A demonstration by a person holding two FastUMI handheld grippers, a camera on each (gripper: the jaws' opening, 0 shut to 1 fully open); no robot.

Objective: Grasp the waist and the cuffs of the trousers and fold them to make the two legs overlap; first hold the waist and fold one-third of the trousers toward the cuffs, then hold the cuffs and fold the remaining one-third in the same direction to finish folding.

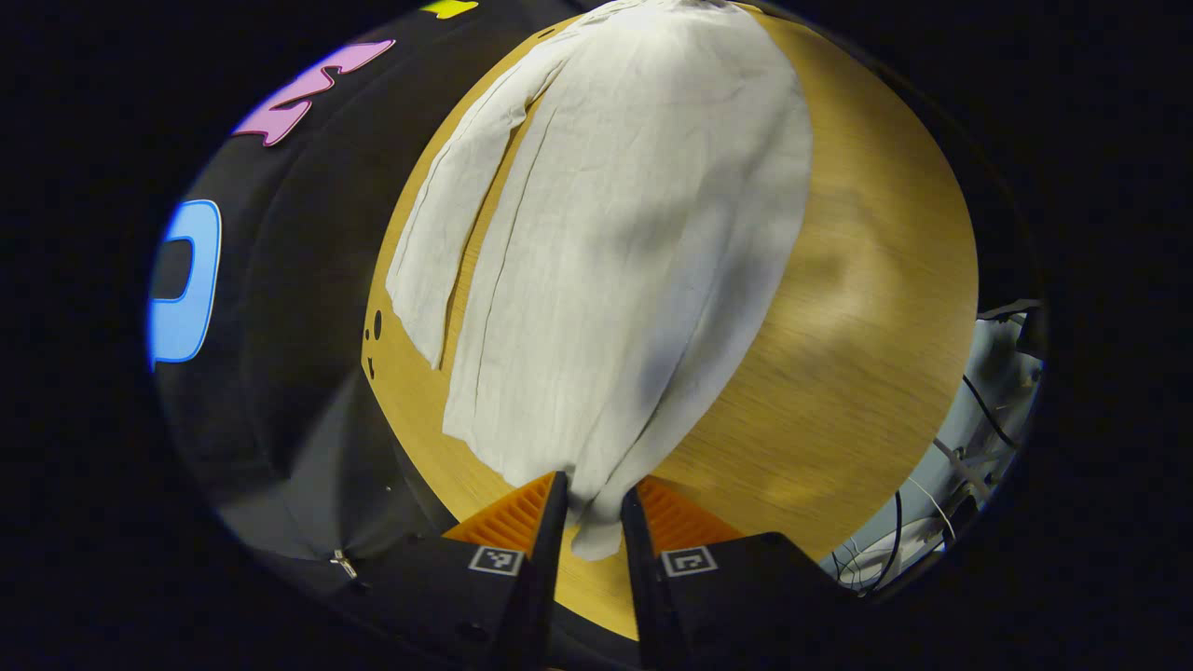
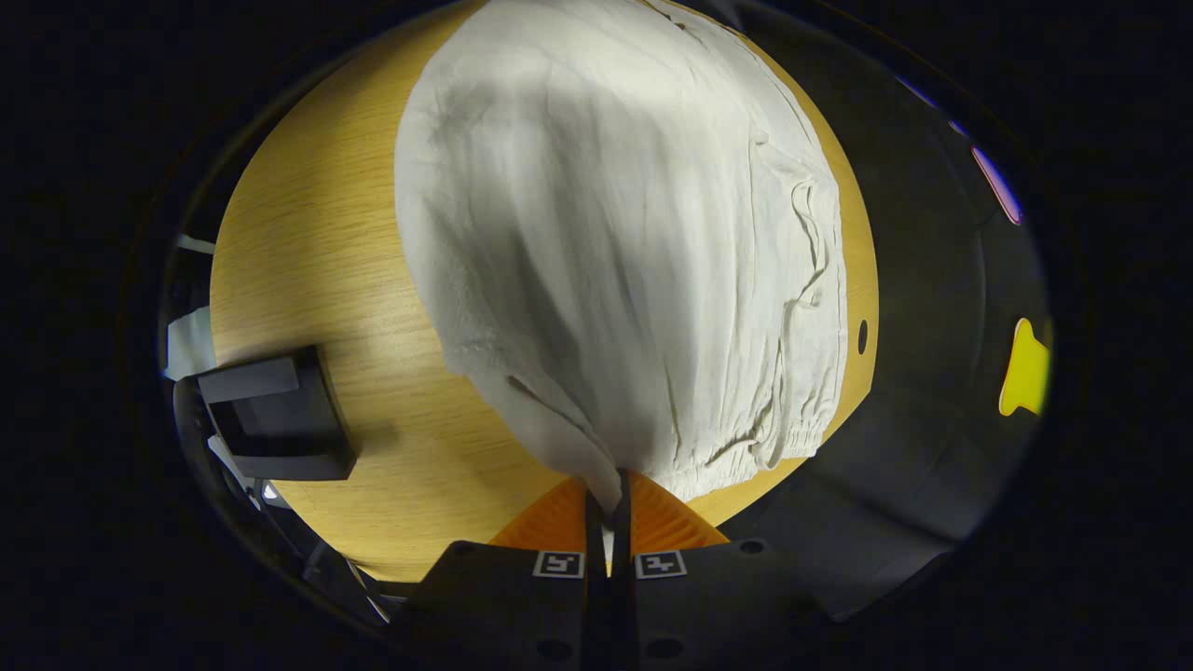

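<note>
In the left gripper view, I am holding the left gripper (image 1: pixel 594 522) narrowed on a pinched fold of the white trousers (image 1: pixel 615 242), both fingers pressing the cloth. The trousers are lying lengthwise on the wooden table (image 1: pixel 867 354), one leg splaying off beside the other. In the right gripper view, I am keeping the right gripper (image 2: pixel 608 508) clamped almost fully together on the trousers' (image 2: pixel 606 233) gathered edge, near the elastic waist. A black box (image 2: pixel 275 415) is sitting on the table (image 2: pixel 317 242). I am finding no legible writing; the fingers are carrying square coded markers.
</note>
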